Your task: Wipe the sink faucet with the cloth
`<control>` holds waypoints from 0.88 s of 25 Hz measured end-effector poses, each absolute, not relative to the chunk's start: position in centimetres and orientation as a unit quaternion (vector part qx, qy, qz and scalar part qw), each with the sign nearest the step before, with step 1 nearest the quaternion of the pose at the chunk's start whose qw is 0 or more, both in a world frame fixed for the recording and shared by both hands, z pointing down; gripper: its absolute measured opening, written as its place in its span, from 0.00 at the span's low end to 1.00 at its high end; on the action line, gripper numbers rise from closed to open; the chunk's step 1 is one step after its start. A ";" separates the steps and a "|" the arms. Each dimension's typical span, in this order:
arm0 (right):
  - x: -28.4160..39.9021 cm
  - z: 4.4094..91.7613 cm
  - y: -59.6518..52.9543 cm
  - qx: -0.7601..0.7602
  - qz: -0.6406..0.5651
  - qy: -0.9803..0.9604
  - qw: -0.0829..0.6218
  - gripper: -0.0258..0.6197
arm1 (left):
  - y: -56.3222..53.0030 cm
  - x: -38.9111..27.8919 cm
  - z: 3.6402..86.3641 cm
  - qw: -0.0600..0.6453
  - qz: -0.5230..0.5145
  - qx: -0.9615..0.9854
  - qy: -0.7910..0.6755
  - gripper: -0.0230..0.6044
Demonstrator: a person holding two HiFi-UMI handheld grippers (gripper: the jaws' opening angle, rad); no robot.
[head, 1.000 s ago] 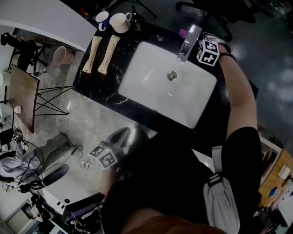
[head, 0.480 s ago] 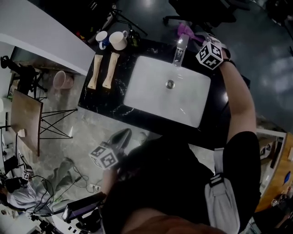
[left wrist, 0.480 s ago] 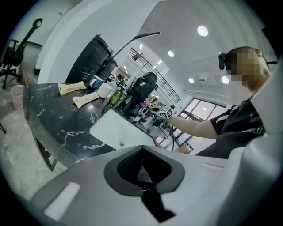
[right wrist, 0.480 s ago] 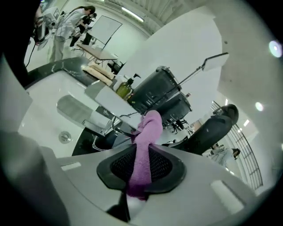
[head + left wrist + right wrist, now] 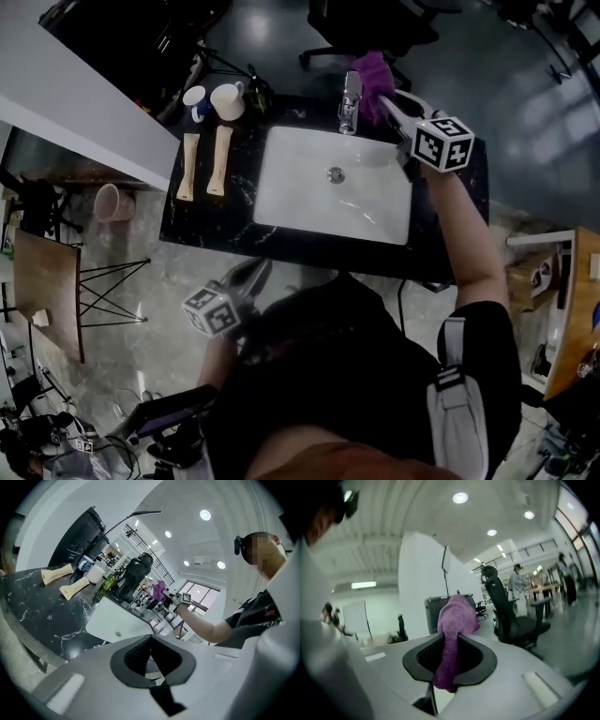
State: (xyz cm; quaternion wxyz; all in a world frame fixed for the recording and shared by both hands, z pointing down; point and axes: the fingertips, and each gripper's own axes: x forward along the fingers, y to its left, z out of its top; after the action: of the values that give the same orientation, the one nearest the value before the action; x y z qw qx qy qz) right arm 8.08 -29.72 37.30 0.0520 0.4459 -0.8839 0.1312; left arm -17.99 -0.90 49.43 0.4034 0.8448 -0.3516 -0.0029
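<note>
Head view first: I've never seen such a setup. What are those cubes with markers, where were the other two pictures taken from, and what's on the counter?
No robot here: a person holds a two-jaw gripper in each hand, and each marker cube is part of one. The head view looks down from the person's head; the other two come from cameras riding on the grippers. The black counter carries a white sink, a faucet, two mugs and two wooden pieces. The right gripper is shut on a purple cloth, beside the faucet. The left gripper is shut and empty, near the person's body.
</note>
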 end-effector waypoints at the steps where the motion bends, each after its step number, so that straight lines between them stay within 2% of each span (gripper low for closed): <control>1: 7.4 36.9 -27.8 0.429 0.186 -0.884 -0.006 0.15 | -1.1 -17.9 49.3 0.402 -0.003 0.848 -0.345 0.04; 3: 5.7 36.5 -23.7 0.392 0.275 -0.872 -0.096 0.15 | -1.4 -17.7 49.2 0.400 -0.005 0.854 -0.332 0.04; 8: 0.8 35.8 -14.0 0.262 0.400 -0.844 -0.242 0.15 | -2.9 -16.2 47.4 0.411 -0.047 0.870 -0.270 0.06; 11: -2.4 33.7 -8.2 0.142 0.433 -0.843 -0.286 0.15 | -3.7 -14.5 45.0 0.468 -0.114 0.857 -0.184 0.24; 14: -5.4 33.2 -3.4 0.054 0.450 -0.846 -0.280 0.16 | -3.2 -12.8 41.9 0.545 -0.216 0.808 -0.062 0.45; 16: -6.9 34.9 -1.7 0.055 0.470 -0.846 -0.244 0.16 | -2.5 -11.9 40.0 0.570 -0.258 0.780 -0.005 0.53; 19: -8.4 38.1 -0.2 0.102 0.495 -0.845 -0.176 0.16 | -1.8 -11.0 39.6 0.571 -0.257 0.780 0.015 0.60; 22: -9.4 39.7 1.2 0.122 0.507 -0.840 -0.153 0.16 | -0.7 -10.1 40.2 0.577 -0.236 0.781 0.019 0.72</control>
State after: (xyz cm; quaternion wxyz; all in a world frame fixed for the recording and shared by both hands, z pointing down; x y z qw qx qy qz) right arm -9.36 1.15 39.66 -0.1529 0.1224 -0.8395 0.5068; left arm -10.09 -0.72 40.23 0.5774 0.7813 0.0188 -0.2362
